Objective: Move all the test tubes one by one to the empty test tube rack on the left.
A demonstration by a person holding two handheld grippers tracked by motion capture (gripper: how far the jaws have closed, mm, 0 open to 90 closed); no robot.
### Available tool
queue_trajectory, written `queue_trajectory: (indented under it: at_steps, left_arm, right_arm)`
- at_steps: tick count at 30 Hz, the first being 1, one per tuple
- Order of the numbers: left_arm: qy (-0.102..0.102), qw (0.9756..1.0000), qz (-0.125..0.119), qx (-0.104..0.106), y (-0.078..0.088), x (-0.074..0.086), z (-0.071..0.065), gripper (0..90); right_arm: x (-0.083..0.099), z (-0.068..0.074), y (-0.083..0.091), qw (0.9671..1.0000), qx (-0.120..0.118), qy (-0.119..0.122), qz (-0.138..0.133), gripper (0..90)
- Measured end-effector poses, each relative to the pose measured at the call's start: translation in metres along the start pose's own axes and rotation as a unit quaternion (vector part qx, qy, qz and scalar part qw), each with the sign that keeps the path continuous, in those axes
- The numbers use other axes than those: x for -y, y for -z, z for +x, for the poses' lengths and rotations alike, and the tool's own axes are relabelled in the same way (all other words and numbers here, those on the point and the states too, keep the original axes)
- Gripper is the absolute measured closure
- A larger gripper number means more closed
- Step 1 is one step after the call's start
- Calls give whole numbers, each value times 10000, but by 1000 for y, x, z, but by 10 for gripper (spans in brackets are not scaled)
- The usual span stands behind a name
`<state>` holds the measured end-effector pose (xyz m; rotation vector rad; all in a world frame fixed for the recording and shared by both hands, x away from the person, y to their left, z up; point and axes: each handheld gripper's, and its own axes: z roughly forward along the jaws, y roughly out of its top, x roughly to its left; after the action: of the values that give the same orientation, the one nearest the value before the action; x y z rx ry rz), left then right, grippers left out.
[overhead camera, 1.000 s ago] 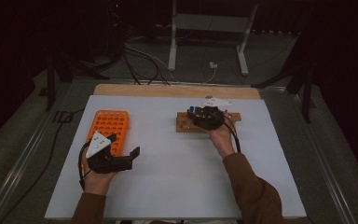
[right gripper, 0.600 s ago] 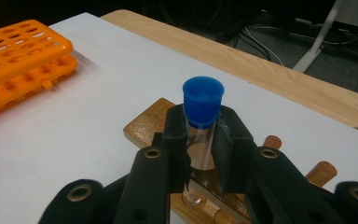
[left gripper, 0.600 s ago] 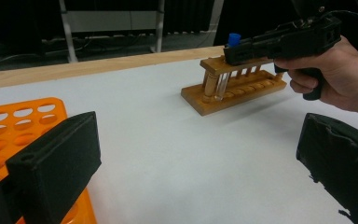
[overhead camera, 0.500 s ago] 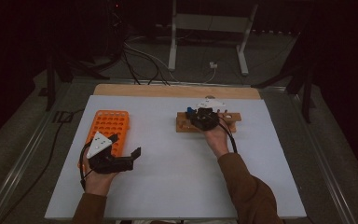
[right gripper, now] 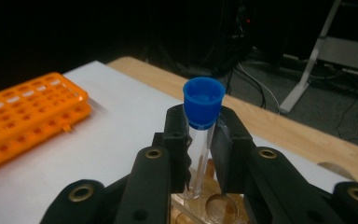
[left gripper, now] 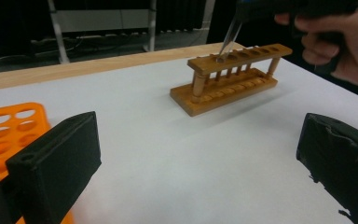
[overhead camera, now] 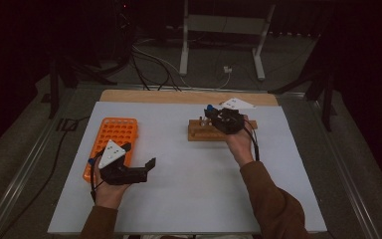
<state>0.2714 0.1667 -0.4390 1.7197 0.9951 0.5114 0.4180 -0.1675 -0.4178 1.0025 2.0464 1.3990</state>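
Observation:
A clear test tube (right gripper: 199,149) with a blue cap (right gripper: 204,100) stands upright between the pads of my right gripper (right gripper: 200,135), which is shut on it. It hangs over the wooden tube rack (overhead camera: 199,133). In the left gripper view the tube (left gripper: 228,39) slants down, its tip at a hole near the end of the wooden rack (left gripper: 233,79). My left gripper (left gripper: 196,163) is open and holds nothing. It rests low over the white table beside the orange rack (overhead camera: 114,134).
The white tabletop (overhead camera: 189,189) spreads between the two racks, with a wooden strip (overhead camera: 144,96) along its far edge. A metal stand and cables (overhead camera: 219,45) lie on the dark floor beyond. The orange rack (right gripper: 23,116) has several open holes.
My right gripper has closed on the tube and risen a little over the wooden rack. The left gripper has stayed where it was.

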Motion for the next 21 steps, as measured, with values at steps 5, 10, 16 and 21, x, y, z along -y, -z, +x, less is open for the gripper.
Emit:
queue_trajectory:
  at_steps: [5, 10, 16, 21]
  left_arm:
    - [-133, 9999, -18, 60, -8, -2, -12, 7]
    - [-117, 9998, -136, 117, -13, -9, -18, 7]
    - [-127, 9996, -176, 201, -26, -16, -28, 12]
    - [-172, 9995, -93, 232, -42, -20, -37, 53]
  right_arm:
    - [-6, 2, 12, 9999, -53, 110, -36, 767]
    - [-3, 5, 21, 9996, -231, 171, 36, 767]
    - [1, 14, 35, 9984, -554, 66, 65, 767]
    - [5, 23, 41, 9966, -799, -16, 199, 766]
